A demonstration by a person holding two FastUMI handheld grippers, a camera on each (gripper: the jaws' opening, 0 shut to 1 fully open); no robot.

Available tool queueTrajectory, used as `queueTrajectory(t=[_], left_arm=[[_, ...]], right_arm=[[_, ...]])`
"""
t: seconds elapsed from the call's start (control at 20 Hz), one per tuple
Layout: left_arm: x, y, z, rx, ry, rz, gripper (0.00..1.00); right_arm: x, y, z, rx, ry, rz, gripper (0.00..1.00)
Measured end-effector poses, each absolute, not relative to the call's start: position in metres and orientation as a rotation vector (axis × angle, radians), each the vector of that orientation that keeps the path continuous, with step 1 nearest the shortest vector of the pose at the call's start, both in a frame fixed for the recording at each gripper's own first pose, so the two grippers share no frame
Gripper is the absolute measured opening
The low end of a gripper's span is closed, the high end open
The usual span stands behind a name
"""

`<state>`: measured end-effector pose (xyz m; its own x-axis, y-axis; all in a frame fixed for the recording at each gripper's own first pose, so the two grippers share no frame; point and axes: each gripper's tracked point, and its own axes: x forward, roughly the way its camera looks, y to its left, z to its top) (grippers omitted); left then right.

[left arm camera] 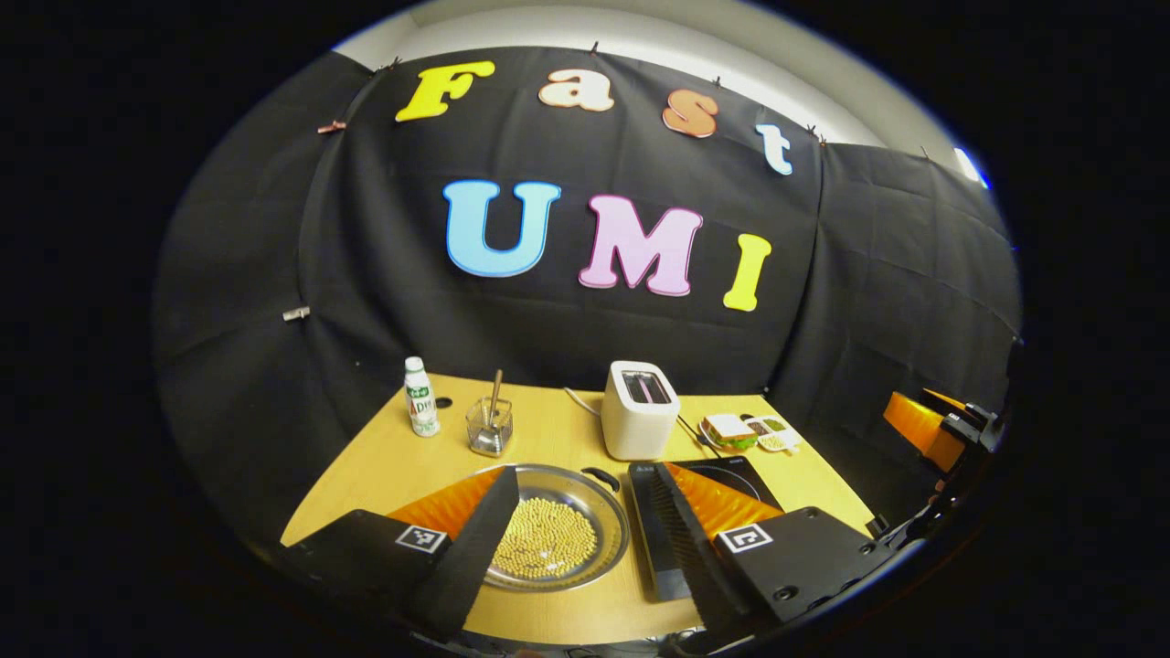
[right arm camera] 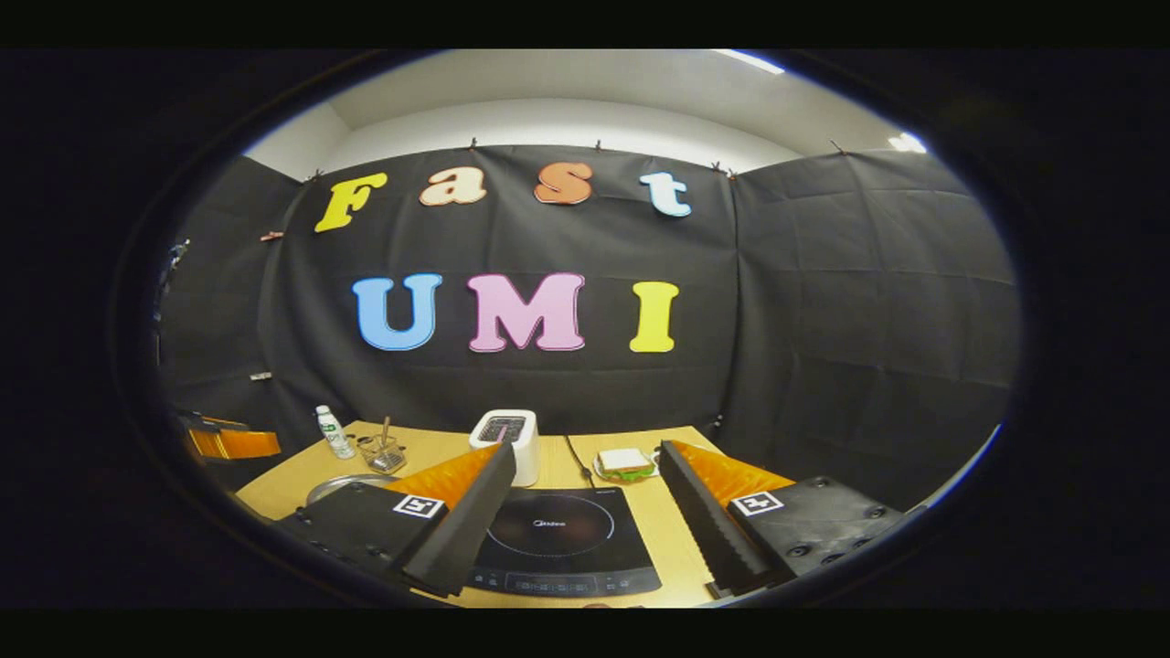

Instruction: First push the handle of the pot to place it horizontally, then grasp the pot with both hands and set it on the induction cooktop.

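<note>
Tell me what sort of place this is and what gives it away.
Most likely a staged kitchen counter set up inside a recording booth, not a real kitchen. A wooden table carries an induction cooktop, a toaster and a pot of yellow grains, all hemmed in by black cloth walls.

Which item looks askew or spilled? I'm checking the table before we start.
Nothing spilled. The pot sits flat left of the induction cooktop, beans inside, but its black handle points toward the toaster rather than lying horizontal. Both grippers open, clear.
</note>
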<state>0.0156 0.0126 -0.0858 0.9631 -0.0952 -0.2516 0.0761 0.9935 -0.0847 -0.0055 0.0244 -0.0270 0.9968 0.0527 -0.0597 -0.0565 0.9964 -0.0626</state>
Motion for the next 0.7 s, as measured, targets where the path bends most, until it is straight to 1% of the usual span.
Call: queueTrajectory(t=[0.05, 0.1, 0.15, 0.25, 0.3, 0.35, 0.4, 0.45, 0.5, 0.55, 0.6, 0.65, 0.7], left_arm=[[0.015, 0.013, -0.093, -0.087, 0.285, -0.098, 0.91], [0.015, 0.010, -0.100, -0.099, 0.303, -0.119, 0.86], [0.013, 0.010, -0.108, -0.102, 0.328, -0.135, 0.84], [0.013, 0.014, -0.127, -0.099, 0.377, -0.150, 0.73], [0.011, 0.015, -0.136, -0.097, 0.402, -0.163, 0.64], [0.008, 0.015, -0.144, -0.097, 0.431, -0.176, 0.67], [0.007, 0.016, -0.151, -0.096, 0.449, -0.186, 0.56], [0.006, 0.018, -0.157, -0.096, 0.462, -0.193, 0.60], [0.003, 0.018, -0.163, -0.095, 0.477, -0.209, 0.49], [0.001, 0.016, -0.169, -0.094, 0.493, -0.225, 0.53], [0.000, 0.019, -0.174, -0.092, 0.503, -0.228, 0.39], [-0.001, 0.020, -0.181, -0.092, 0.516, -0.233, 0.36], [-0.003, 0.022, -0.186, -0.095, 0.528, -0.236, 0.30]], right_arm=[[-0.006, 0.026, -0.029, -0.067, 0.062, 0.057, 1.00], [-0.007, 0.027, -0.031, -0.067, 0.068, 0.059, 0.98], [-0.008, 0.029, -0.034, -0.062, 0.074, 0.061, 0.98], [-0.009, 0.033, -0.037, -0.050, 0.087, 0.067, 0.98], [-0.009, 0.035, -0.040, -0.049, 0.094, 0.070, 0.98], [-0.009, 0.036, -0.042, -0.049, 0.098, 0.072, 0.98], [-0.010, 0.037, -0.042, -0.052, 0.101, 0.075, 0.98], [-0.011, 0.038, -0.043, -0.054, 0.104, 0.078, 0.98], [-0.011, 0.039, -0.044, -0.057, 0.107, 0.080, 0.98], [-0.011, 0.040, -0.046, -0.058, 0.110, 0.081, 0.98], [-0.013, 0.042, -0.047, -0.058, 0.114, 0.084, 0.98], [-0.014, 0.044, -0.048, -0.057, 0.118, 0.086, 0.98], [-0.014, 0.045, -0.050, -0.056, 0.123, 0.087, 0.98]])
